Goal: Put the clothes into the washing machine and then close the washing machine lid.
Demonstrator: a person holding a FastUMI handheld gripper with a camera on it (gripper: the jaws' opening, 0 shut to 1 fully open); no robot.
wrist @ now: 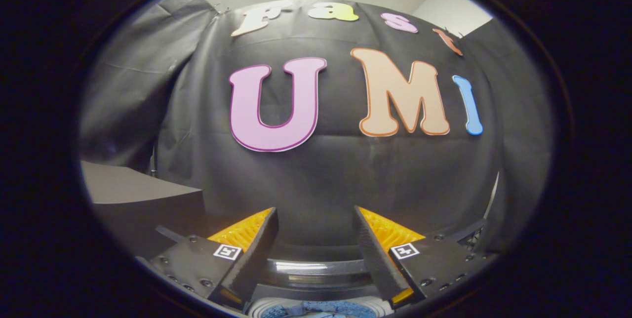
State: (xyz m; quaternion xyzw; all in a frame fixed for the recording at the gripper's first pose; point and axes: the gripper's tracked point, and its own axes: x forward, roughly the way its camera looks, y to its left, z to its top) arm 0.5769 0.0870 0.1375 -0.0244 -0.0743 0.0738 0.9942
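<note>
Gripper view: gripper held level, fingers spread wide with nothing between them, aimed at the black cloth wall. Washing machine: curved dark rim directly beneath the fingers, a pale drum opening with bluish contents partly seen below it; whether those are clothes cannot be told. Grey box-like surface beside the left finger.

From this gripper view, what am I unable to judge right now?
- Washing machine: a curved rim and a strip of drum between the open gripper fingers; the rest lies below the camera.
- Clothes: whether the bluish patch in the drum is laundry is too cropped to tell.
- Lid: position hidden.
</note>
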